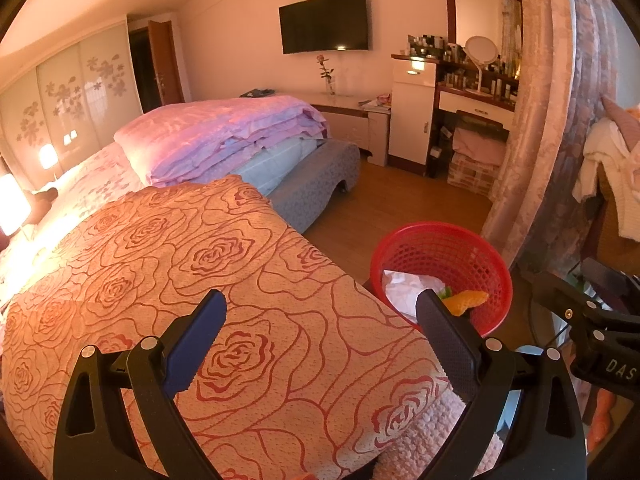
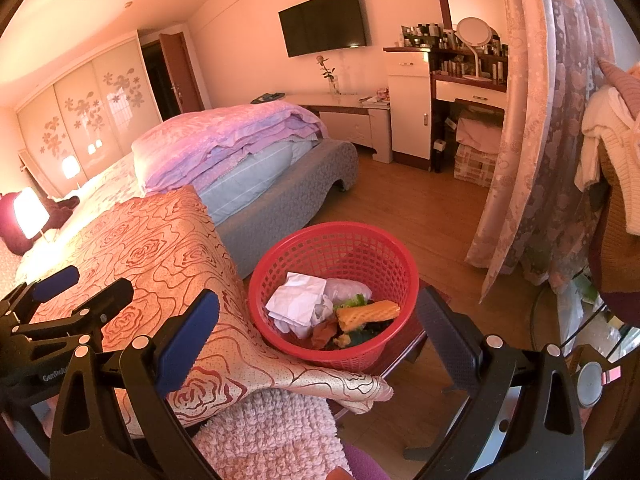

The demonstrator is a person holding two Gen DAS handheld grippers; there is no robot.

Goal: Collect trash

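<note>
Both claws spread wide and empty: left gripper (image 1: 320,338) with jaws far apart above the rose-patterned bedspread (image 1: 192,264), nothing between the blue pad and the black pad; right gripper (image 2: 320,330) likewise fully parted, holding nothing, framing the red mesh basket (image 2: 304,240) from above. Also visible at the left edge of the right wrist view, the left gripper low over the bedspread. Basket sitting just beside the bed's edge, its rim touching or nearly touching the draped cloth, resting on what looks like a small dark wooden stand; cannot tell more of that support. Inside the basket, already gathered: crumpled white paper (image 2: 298,300) against the near-left wall, an orange foam net sleeve (image 2: 370,313) lying across the middle, a scrap of green leaf (image 2: 352,301) between them, and darker orange and green scraps at the bottom, too jumbled to name. In the left wrist view the same basket (image 1: 460,240) to the right of the bedspread, partly hidden behind the right finger, with white paper (image 1: 404,284) and the orange piece (image 1: 468,300) showing. Under the bedspread's hanging corner, a pink tufted blanket (image 2: 276,432). Farther back, folded pink and lilac quilts (image 1: 224,136) stacked on the bed, a wall-mounted television (image 1: 324,22), a dressing table with a round mirror (image 1: 480,52), floral curtain (image 1: 532,120) at the right, wooden floor between.
</note>
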